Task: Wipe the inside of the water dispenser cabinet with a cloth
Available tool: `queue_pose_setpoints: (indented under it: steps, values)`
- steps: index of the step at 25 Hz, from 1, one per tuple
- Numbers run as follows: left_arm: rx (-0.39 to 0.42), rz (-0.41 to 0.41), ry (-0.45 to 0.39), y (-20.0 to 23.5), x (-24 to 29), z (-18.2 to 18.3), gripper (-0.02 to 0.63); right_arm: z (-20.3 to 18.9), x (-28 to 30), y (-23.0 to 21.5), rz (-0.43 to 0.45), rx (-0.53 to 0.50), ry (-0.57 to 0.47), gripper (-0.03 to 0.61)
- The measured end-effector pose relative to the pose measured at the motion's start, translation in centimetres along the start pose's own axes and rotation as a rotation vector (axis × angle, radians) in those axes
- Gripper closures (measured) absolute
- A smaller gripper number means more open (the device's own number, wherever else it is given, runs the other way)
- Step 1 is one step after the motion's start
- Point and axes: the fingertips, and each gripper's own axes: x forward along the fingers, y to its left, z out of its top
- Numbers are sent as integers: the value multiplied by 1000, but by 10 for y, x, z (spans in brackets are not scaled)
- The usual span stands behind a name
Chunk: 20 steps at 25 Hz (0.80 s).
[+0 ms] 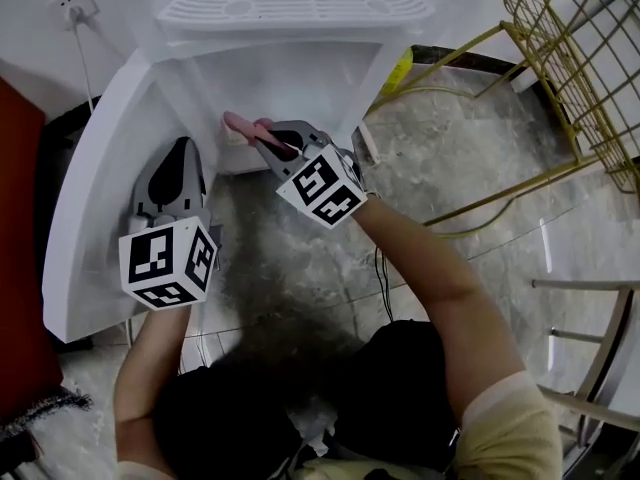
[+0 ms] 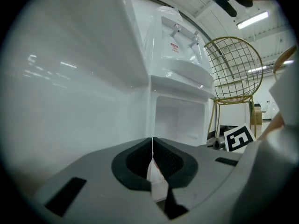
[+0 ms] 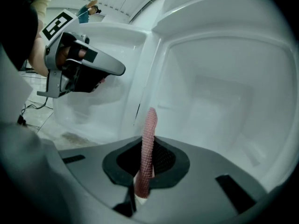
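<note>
The white water dispenser [image 1: 290, 28] stands ahead with its lower cabinet [image 1: 290, 88] open and its door [image 1: 100, 198] swung out to the left. My right gripper [image 1: 265, 140] is shut on a pink cloth [image 1: 243, 125] at the cabinet's lower left front corner. In the right gripper view the cloth [image 3: 149, 129] sticks up between the jaws of the right gripper [image 3: 148, 148], just before the white inner wall [image 3: 224, 92]. My left gripper [image 1: 183, 150] is shut and empty, close beside the door's inner face [image 2: 70, 78]; its jaws meet in the left gripper view [image 2: 152, 143].
A gold wire chair [image 1: 570, 58] stands right of the dispenser, with a yellow object [image 1: 398, 71] behind its leg. A wall socket [image 1: 75, 6] with a cord is at the upper left. A thin cable [image 1: 380, 268] lies on the marble floor. A red panel [image 1: 20, 268] borders the left.
</note>
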Motion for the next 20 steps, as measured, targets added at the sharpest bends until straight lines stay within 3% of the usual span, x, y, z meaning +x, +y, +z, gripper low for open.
queue_pose_setpoints:
  steps: [12,17,20]
  values:
    - [-4,21,21,4,3,-10,598,24,2,-15,-151,3,-100,552]
    - [18,15,14,2,4,-12,598,25,8,-16,-180,63,-135,552]
    - [11,16,8,2,6,-13,598,29,7,-24,-243,98,-170,552]
